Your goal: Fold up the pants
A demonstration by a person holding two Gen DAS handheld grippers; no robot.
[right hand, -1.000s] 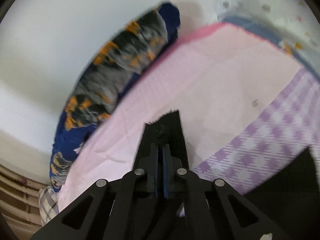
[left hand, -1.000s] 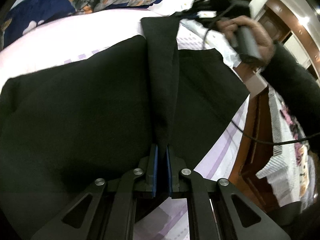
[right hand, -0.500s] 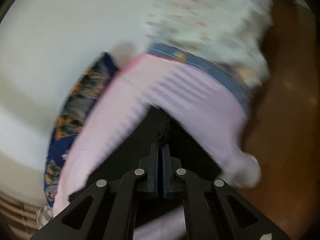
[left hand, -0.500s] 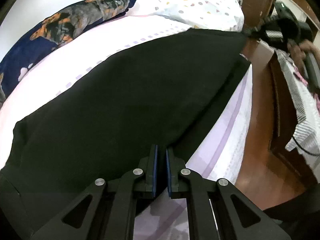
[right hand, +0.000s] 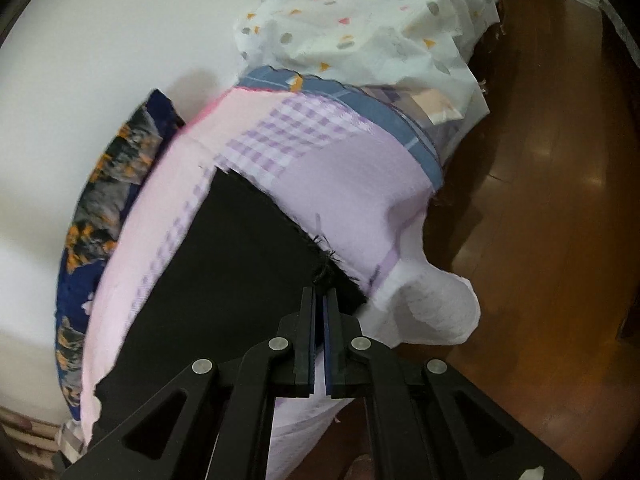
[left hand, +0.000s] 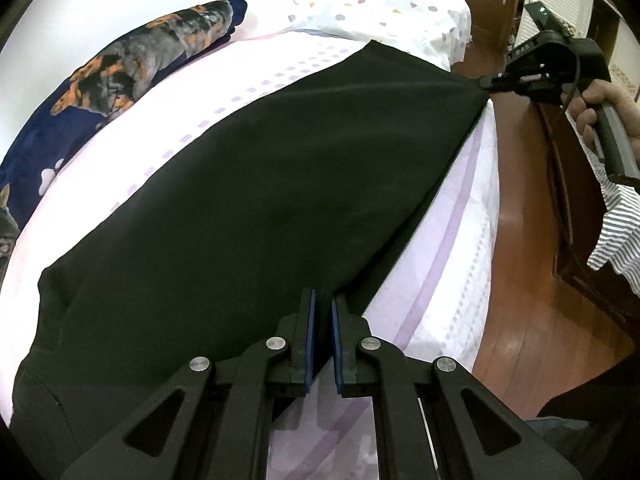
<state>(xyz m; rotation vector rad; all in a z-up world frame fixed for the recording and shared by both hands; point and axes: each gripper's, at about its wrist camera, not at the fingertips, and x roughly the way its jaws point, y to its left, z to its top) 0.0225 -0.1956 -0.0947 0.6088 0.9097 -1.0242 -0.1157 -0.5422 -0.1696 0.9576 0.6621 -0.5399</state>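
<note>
Black pants [left hand: 260, 200] across bed [left hand: 460, 280], both my grippers [left hand: 322, 320] [right hand: 319, 312] clenched on pants; only left view shows hand [left hand: 604, 112].

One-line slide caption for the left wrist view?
Left claw and right claw stretch flat black fabric pants taut over the lilac checked bedsheet.

Left gripper [left hand: 323, 300]: jaws nearly together, clamped on dark cloth at their tips
Right gripper [right hand: 320, 294]: jaws closed on a frayed cloth corner; seen in left view, reaching level
Right hand [left hand: 600, 110]: wrapped round the gripper's handle
</note>
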